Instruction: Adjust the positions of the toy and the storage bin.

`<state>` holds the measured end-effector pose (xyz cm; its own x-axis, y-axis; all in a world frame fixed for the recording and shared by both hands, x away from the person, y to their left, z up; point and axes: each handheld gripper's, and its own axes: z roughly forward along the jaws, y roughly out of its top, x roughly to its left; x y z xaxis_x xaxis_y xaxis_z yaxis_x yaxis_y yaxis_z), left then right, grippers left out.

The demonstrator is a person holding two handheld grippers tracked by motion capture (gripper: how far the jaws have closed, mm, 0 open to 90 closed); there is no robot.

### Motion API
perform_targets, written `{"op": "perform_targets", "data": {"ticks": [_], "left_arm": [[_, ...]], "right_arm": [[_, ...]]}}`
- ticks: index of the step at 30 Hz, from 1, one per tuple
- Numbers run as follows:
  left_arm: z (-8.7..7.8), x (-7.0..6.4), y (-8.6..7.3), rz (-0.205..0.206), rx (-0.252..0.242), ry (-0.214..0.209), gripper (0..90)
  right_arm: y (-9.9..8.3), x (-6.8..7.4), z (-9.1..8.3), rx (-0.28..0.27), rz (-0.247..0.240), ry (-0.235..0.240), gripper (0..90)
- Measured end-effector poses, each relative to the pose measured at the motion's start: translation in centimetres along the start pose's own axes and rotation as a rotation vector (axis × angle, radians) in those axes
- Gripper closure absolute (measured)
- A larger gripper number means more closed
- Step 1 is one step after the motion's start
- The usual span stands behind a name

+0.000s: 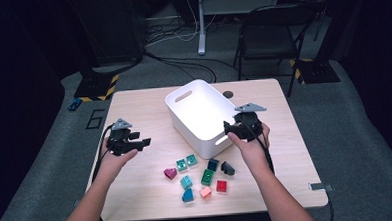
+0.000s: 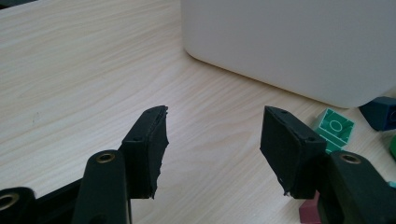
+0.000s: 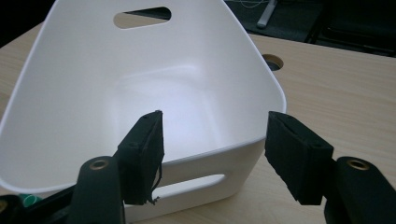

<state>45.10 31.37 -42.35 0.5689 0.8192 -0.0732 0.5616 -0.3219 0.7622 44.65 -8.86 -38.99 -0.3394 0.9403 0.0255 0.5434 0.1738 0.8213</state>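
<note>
My right hand-held gripper, jaws apart, hovers empty at the white bin's near rim; my left hand-held gripper, likewise apart, faces the toy blocks on the table. Next, I judge: descend onto one block.

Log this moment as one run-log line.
left hand-held gripper: open, empty | right hand-held gripper: open, at white bin rim | blocks: on table | bin: empty

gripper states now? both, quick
Left hand-held gripper: open, holding nothing, over bare table near the white bin.
Right hand-held gripper: open, holding nothing, at the near end of the white bin.
</note>
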Motion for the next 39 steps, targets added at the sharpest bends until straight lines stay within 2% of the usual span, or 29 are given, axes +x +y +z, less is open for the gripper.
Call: {"op": "perform_targets", "data": {"ticks": [11,18,23,30,34,35,39], "left_arm": [[0.6,-0.2,0.1,0.011,0.016,-0.007,40.4],[0.9,-0.5,0.2,0.014,0.011,-0.008,40.5],[0.9,-0.5,0.2,0.015,0.011,-0.012,40.7],[1.7,-0.5,0.4,0.012,0.006,-0.019,41.0],[2.1,-0.8,0.6,0.016,0.002,-0.034,41.5],[2.3,-1.0,0.7,0.021,0.009,-0.04,41.5],[3.2,-1.8,1.0,0.039,0.013,-0.064,42.2]], "right_arm": [[-0.2,-0.1,1.0,0.031,0.077,-0.015,26.1],[-0.3,0.1,1.3,0.033,0.087,-0.041,23.8],[-0.4,-0.1,1.9,0.048,0.121,-0.016,21.6],[-0.4,-0.1,2.7,0.055,0.139,-0.031,19.1],[-0.4,-0.2,3.2,0.059,0.128,-0.043,20.5],[-0.3,-0.1,3.5,0.063,0.118,-0.062,26.6],[-0.2,-0.5,4.0,0.069,0.11,-0.062,30.7]]}}
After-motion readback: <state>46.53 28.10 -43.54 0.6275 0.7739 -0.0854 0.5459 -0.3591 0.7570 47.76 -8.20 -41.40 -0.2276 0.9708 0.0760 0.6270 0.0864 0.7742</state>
